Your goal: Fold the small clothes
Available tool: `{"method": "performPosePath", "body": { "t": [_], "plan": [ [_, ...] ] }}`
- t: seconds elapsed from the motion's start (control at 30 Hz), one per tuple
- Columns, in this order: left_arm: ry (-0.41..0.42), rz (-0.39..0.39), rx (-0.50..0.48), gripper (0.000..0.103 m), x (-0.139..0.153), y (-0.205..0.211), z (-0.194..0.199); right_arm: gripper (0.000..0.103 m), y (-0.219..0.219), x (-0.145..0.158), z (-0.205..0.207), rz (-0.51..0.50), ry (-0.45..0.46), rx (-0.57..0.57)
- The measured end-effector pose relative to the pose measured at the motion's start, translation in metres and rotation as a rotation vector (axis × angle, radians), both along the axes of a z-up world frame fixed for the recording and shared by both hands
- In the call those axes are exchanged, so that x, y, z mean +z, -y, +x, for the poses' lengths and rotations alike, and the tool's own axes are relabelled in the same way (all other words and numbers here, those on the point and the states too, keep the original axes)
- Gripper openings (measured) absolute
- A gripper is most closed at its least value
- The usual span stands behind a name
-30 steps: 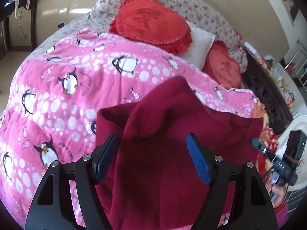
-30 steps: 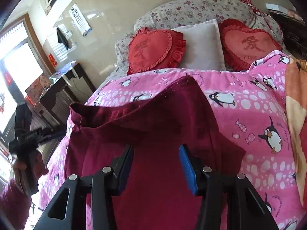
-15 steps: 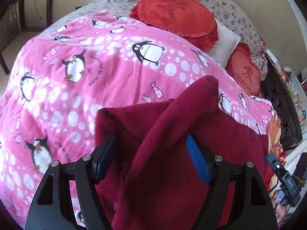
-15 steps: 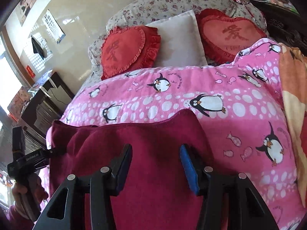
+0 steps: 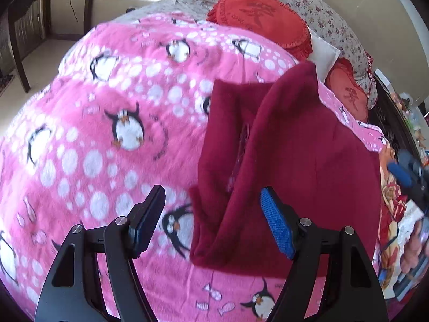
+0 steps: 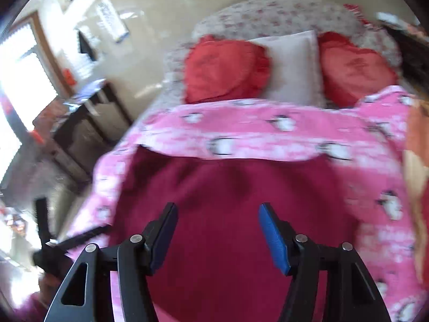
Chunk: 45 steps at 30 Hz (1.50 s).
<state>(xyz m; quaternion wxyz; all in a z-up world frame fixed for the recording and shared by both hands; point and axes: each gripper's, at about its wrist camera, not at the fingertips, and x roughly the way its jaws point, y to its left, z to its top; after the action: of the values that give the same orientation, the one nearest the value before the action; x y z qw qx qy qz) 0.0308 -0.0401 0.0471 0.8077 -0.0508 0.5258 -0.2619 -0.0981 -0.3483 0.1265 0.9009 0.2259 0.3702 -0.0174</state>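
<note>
Bedroom, pink penguin blanket [image 5: 107,139] spread over the bed, red pillows [image 6: 225,69] far ahead of both claws. Left claw [image 5: 211,222] wide, gripping nothing, maroon garment [image 5: 295,166] ahead and right of it, one flap laid over. Right claw [image 6: 217,236] wide too, garment directly ahead and beneath; seemingly part-folded, more folds left.

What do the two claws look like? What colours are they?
Both look alike. The left claw and the right claw have black, angular plastic arms with triangular cut-outs and round silver screws. Each finger ends in a flat, bumpy blue pad. No cables or writing show on them.
</note>
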Motion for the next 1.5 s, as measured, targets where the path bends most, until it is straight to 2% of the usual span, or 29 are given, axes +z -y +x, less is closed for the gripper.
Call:
{"method": "performPosePath", "body": {
  "t": [0.1, 0.23, 0.4, 0.43, 0.5, 0.67, 0.77, 0.83, 0.87, 1.03, 1.07, 1.17, 1.37, 1.5],
  "plan": [
    [-0.046, 0.003, 0.001, 0.074, -0.013, -0.001, -0.007, 0.061, -0.048, 0.001, 0.048, -0.024, -0.01, 0.094],
    [-0.041, 0.009, 0.011, 0.074, -0.019, -0.004, -0.014, 0.061, -0.098, -0.006, 0.102, -0.013, -0.022, 0.176],
    [-0.049, -0.005, 0.014, 0.074, -0.022, -0.008, -0.012, 0.061, -0.117, -0.044, 0.162, -0.079, -0.185, 0.114],
    [-0.044, -0.001, 0.011, 0.074, -0.021, -0.007, -0.012, 0.058, -0.116, -0.055, 0.169, -0.084, -0.213, 0.111],
    [-0.032, 0.006, 0.006, 0.074, -0.02, -0.007, -0.011, 0.03, -0.115, -0.07, 0.178, -0.129, -0.244, 0.106],
    [-0.025, 0.007, 0.002, 0.074, -0.022, -0.008, -0.009, 0.012, -0.117, -0.063, 0.18, -0.137, -0.209, 0.156],
    [-0.015, 0.016, 0.004, 0.074, -0.023, -0.005, -0.007, 0.01, -0.133, -0.062, 0.19, -0.168, -0.198, 0.183],
    [-0.011, 0.024, -0.001, 0.074, -0.024, -0.004, -0.007, 0.01, -0.135, -0.077, 0.196, -0.18, -0.23, 0.179],
    [-0.013, 0.026, -0.002, 0.074, -0.023, -0.003, -0.007, 0.01, -0.134, -0.079, 0.195, -0.176, -0.211, 0.173],
    [-0.01, 0.036, -0.003, 0.074, -0.025, -0.002, -0.004, 0.012, -0.125, -0.065, 0.178, -0.092, -0.188, 0.192],
    [-0.004, 0.041, -0.004, 0.074, -0.025, -0.002, -0.004, 0.015, -0.122, -0.061, 0.171, -0.071, -0.177, 0.196],
    [0.004, 0.042, -0.002, 0.074, -0.024, -0.002, -0.009, 0.048, -0.111, -0.048, 0.148, -0.027, -0.129, 0.183],
    [-0.015, -0.011, 0.005, 0.074, -0.018, -0.01, -0.017, 0.049, -0.095, -0.046, 0.107, -0.011, -0.131, 0.165],
    [0.044, -0.007, -0.01, 0.074, -0.004, -0.009, -0.024, 0.049, -0.075, -0.052, 0.065, -0.012, -0.121, 0.113]
  ]
}}
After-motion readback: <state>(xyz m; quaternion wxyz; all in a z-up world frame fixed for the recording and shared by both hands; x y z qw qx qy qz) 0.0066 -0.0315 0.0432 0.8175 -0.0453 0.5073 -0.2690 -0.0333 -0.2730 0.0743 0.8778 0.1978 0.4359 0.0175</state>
